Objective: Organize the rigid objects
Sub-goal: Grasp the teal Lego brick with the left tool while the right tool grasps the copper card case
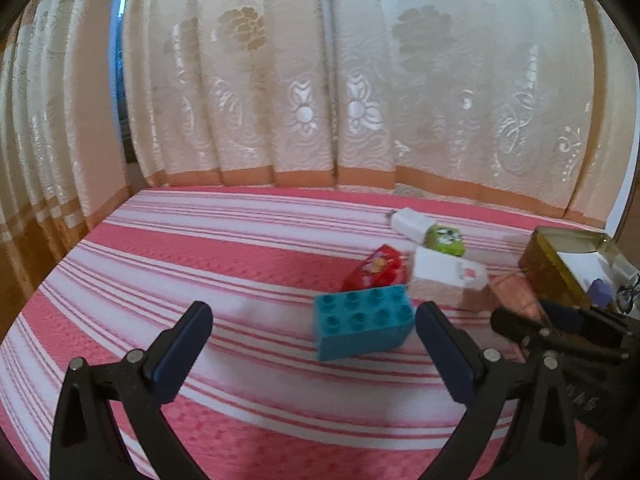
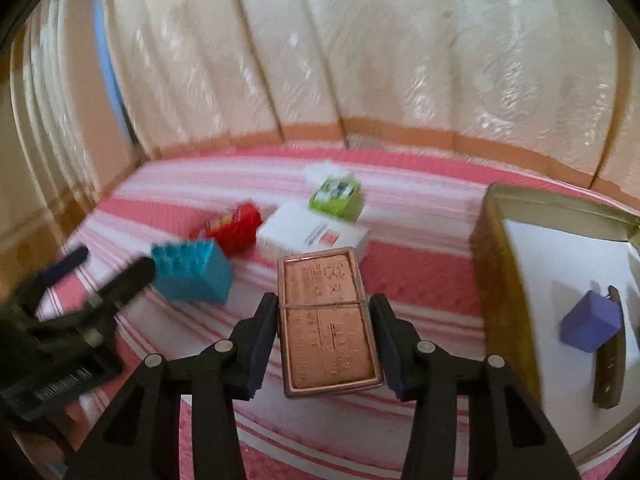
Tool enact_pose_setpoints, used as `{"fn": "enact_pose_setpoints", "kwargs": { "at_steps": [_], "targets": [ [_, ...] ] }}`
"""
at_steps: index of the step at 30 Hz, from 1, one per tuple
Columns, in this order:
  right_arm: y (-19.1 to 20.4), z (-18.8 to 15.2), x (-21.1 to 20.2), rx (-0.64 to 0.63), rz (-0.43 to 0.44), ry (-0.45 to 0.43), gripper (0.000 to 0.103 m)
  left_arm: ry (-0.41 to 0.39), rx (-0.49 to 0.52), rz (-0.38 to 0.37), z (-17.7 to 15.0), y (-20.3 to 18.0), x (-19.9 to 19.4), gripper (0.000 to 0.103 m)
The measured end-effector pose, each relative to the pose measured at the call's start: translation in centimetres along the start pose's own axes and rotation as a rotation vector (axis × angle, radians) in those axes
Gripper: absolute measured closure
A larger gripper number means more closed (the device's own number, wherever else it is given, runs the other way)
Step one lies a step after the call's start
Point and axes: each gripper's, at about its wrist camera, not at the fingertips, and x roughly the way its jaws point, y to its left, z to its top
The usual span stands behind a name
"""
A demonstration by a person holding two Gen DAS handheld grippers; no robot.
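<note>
My right gripper [image 2: 324, 304] is shut on a flat copper-coloured tin [image 2: 328, 320] with embossed writing; the pads press on its two long sides just above the striped bedspread. My left gripper [image 1: 314, 312] is open and low over the bed. A teal studded brick [image 1: 364, 320] lies just ahead of it, close to its right finger [image 1: 440, 336]. Behind the brick lie a red brick [image 1: 378, 268], a white carton [image 1: 448, 272], a green box [image 1: 444, 240] and a small white box [image 1: 412, 222]. In the left wrist view the right gripper [image 1: 560, 332] shows at the right edge.
An open gold tin box [image 2: 496, 272] with a white lining stands at the right; a purple cube [image 2: 590, 326] and a dark curved bar [image 2: 610, 352] lie in it. Cream curtains hang along the bed's far and left edges. The pink striped bedspread [image 1: 200, 248] stretches left.
</note>
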Motion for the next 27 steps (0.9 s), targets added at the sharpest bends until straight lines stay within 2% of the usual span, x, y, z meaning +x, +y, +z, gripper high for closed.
{"fn": "enact_pose_setpoints", "kwargs": {
  "at_steps": [6, 8, 9, 12, 13, 15, 16, 18, 23, 27],
  "targets": [
    [-1.3, 0.8, -1.6, 0.049, -0.041, -0.086, 0.053, 0.041, 0.064, 0.068, 0.9, -2.6, 2.0, 0.001],
    [-1.6, 0.9, -1.7, 0.055, -0.052, -0.093, 0.053, 0.089, 0.053, 0.067, 1.1, -2.5, 3.1, 0.002],
    [-1.7, 0.9, -1.7, 0.057, -0.059, -0.095, 0.053, 0.112, 0.044, 0.065, 1.2, -2.3, 3.6, 0.006],
    [-2.0, 0.9, -1.8, 0.072, -0.054, -0.094, 0.053, 0.165, -0.019, 0.032, 1.1, -0.9, 4.5, 0.010],
    [-2.0, 1.0, -1.8, 0.075, -0.053, -0.093, 0.053, 0.175, -0.030, 0.025, 1.0, -0.7, 4.6, 0.013],
    [-2.0, 1.0, -1.8, 0.071, -0.054, -0.095, 0.053, 0.212, -0.053, 0.008, 0.8, -0.3, 5.3, 0.031],
    [-2.0, 1.0, -1.9, 0.067, -0.057, -0.098, 0.053, 0.232, -0.061, 0.000, 0.7, -0.2, 5.6, 0.037],
    [-1.9, 0.8, -1.9, 0.064, -0.058, -0.104, 0.053, 0.253, -0.080, -0.015, 0.4, 0.1, 5.9, 0.038],
    [-2.0, 0.8, -2.3, 0.073, -0.055, -0.131, 0.053, 0.217, -0.125, -0.057, 0.0, 0.6, 4.9, 0.038],
    [-2.0, 0.8, -3.2, 0.081, -0.022, -0.182, 0.053, 0.108, -0.090, -0.017, 0.3, -0.4, 2.8, 0.038]
  ]
}}
